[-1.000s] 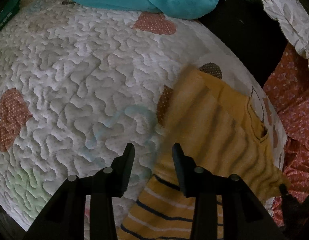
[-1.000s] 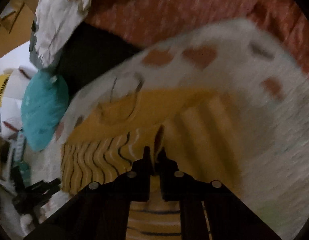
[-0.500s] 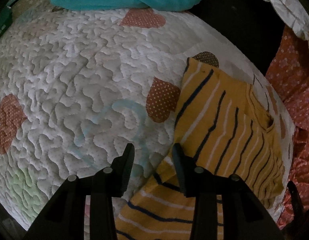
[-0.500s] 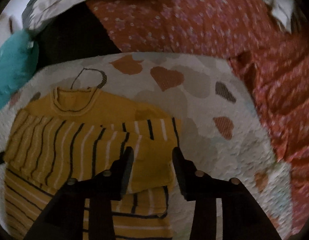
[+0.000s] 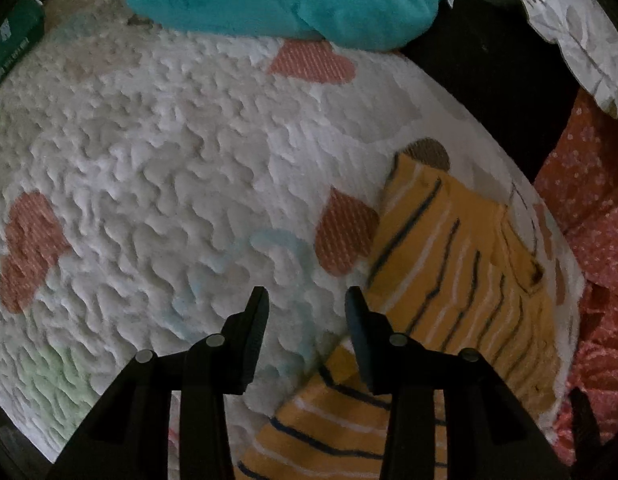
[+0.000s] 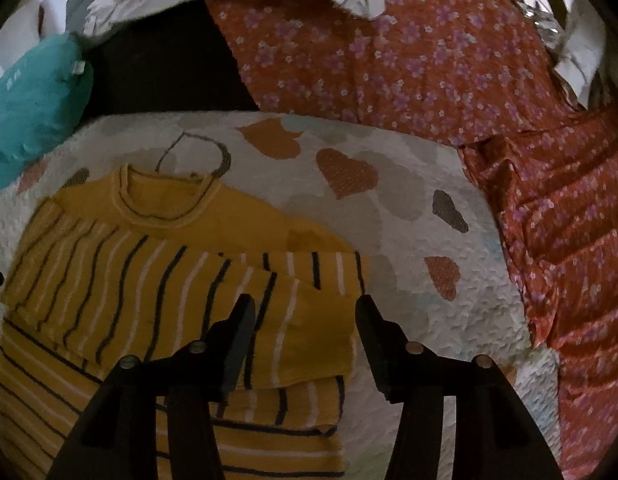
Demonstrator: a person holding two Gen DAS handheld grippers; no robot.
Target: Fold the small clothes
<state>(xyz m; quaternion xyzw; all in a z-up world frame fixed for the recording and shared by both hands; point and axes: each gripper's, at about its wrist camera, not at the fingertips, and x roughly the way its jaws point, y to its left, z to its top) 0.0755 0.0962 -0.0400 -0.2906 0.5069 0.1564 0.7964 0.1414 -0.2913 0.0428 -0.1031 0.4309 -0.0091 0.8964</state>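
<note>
Neckline (image 6: 165, 196) right view only; sweater (image 5: 461, 264) folded

No readable text, brand, number or sign anywhere in either view. Pale marks on the green box (image 5: 13, 46) at the left wrist view's upper-left edge, too blurred to read. Small white tag (image 6: 77, 66) on the teal cloth (image 6: 33, 100) in the right wrist view, blank or too small to tell.
</note>
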